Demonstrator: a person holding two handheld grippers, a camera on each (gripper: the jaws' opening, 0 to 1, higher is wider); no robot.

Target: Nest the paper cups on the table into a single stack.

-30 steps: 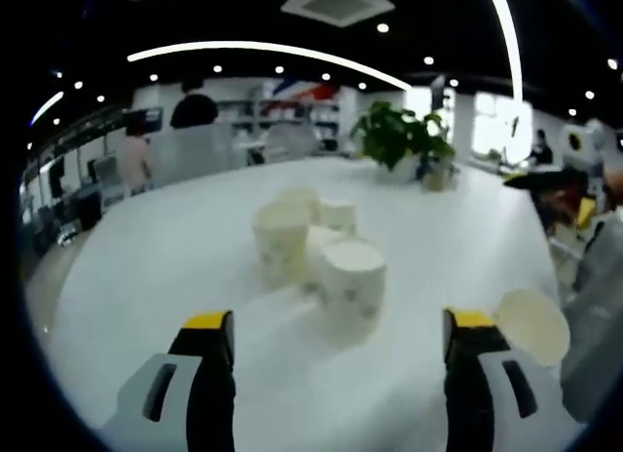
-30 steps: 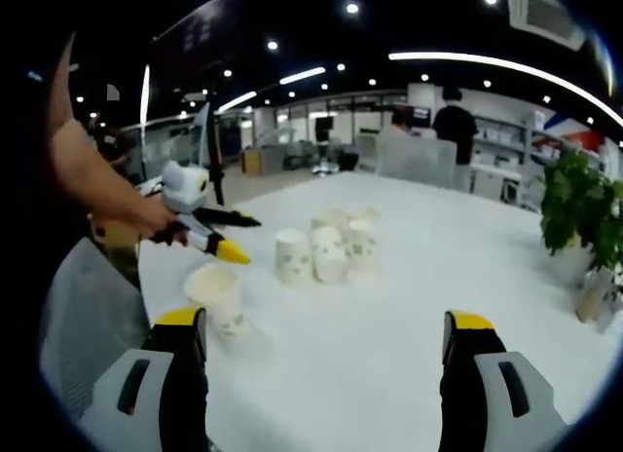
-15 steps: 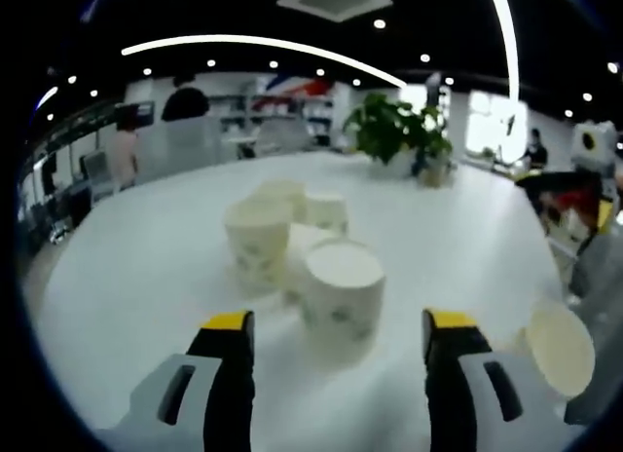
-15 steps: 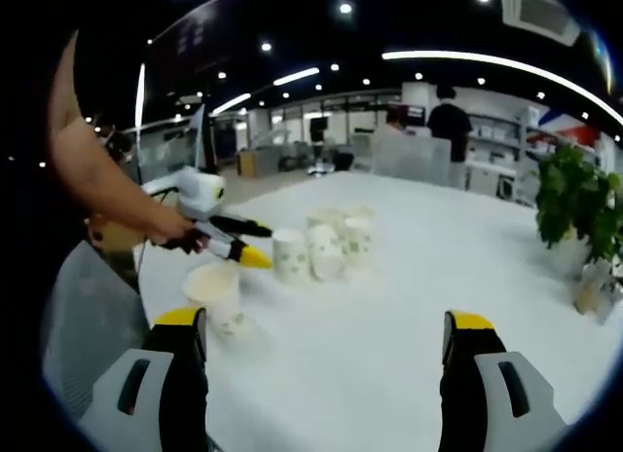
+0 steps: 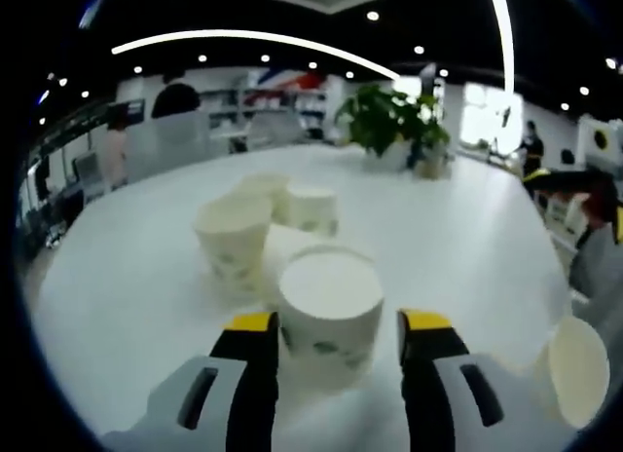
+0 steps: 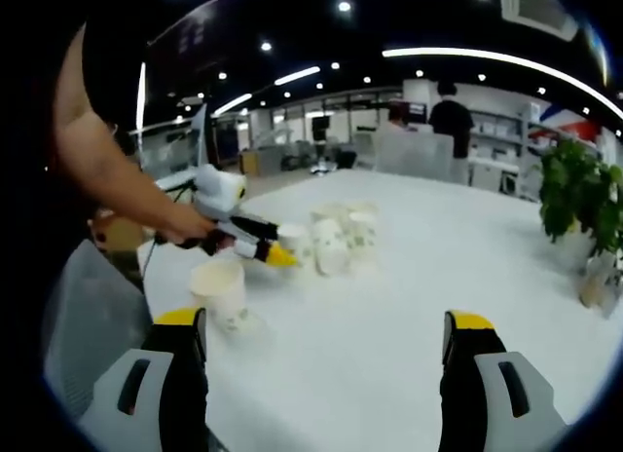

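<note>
Since a second ago the left gripper is pushing forward over the white worktop, and its fingers are narrowing around the nearest paper cup, which now is sitting upright between them, with slim gaps on both sides, so not yet clamped as far as I can tell. Behind it a cluster of cups is standing close together near the middle of the worktop, and one lone cup is lying off to the right near the edge. From the right gripper view, the left gripper is reaching in with a person's hand on it, its yellow tips at the cup cluster, while the lone cup is standing just ahead of the right gripper, whose fingers are spread wide and holding nothing. A potted plant is standing at the far side. The step in hand looks like the first grasp; next the fingers likely need to close gently on the cup wall without crushing it, then lift it and lower it into a neighbouring cup.
</note>
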